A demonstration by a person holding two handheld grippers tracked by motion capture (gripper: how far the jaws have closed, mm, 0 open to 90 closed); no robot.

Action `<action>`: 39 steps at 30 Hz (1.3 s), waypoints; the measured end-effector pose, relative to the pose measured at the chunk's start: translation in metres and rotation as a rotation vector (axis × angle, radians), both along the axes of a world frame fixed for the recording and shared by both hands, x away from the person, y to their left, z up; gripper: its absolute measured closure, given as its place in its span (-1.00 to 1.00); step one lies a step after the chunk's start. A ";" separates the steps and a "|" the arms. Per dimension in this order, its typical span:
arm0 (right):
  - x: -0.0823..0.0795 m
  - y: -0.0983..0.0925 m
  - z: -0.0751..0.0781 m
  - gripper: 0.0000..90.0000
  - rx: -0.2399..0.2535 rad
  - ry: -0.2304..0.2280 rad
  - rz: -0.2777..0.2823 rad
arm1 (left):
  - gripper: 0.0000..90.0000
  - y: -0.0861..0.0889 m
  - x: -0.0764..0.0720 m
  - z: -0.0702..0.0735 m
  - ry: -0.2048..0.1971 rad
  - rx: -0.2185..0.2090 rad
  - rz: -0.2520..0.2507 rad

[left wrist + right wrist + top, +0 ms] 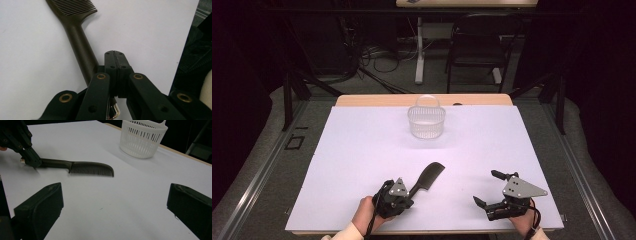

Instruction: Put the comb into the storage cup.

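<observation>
High view: near the table's [362, 150] front edge, the closed left gripper [404, 198] touches the unlifted comb's [428, 177] handle without clamping it; the right gripper [488, 189] gapes empty; the basket [426, 121] waits.

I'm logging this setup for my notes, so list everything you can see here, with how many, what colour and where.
comb: one, black, near edge of the table left of centre, handle end beside the left hand-held gripper's closed jaws.
basket: one, white slotted plastic with a handle, far middle of the table.
table: one, white top with a wooden far edge.
chair: one, dark, on the floor beyond the table.
cables: several, dark, on the floor behind the table.
left hand-held gripper: one, black, jaws shut, next to the comb handle.
right hand-held gripper: one, black, jaws wide open, near right of the table.
hands: two, at the near edge holding the grippers.
</observation>
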State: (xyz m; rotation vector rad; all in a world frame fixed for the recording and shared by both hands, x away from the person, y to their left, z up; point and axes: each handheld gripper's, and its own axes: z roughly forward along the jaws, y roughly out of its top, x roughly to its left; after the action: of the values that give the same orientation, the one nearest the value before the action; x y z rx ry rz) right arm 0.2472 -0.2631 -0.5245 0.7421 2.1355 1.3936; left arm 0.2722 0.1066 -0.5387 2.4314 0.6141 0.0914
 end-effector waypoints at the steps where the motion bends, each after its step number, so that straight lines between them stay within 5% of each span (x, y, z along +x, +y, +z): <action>1: 0.000 0.000 0.000 -1.00 0.000 0.000 0.000 | 1.00 0.000 0.000 0.000 0.000 0.000 0.000; 39: 0.001 0.001 -0.001 -0.99 -0.009 0.015 0.001 | 1.00 0.014 0.014 0.000 -0.043 0.028 0.064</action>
State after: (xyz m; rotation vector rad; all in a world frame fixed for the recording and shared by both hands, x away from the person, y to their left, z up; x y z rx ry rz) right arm 0.2483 -0.2620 -0.5255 0.7501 2.1524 1.3817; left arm 0.2858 0.1206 -0.5391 2.4302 0.6758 0.1787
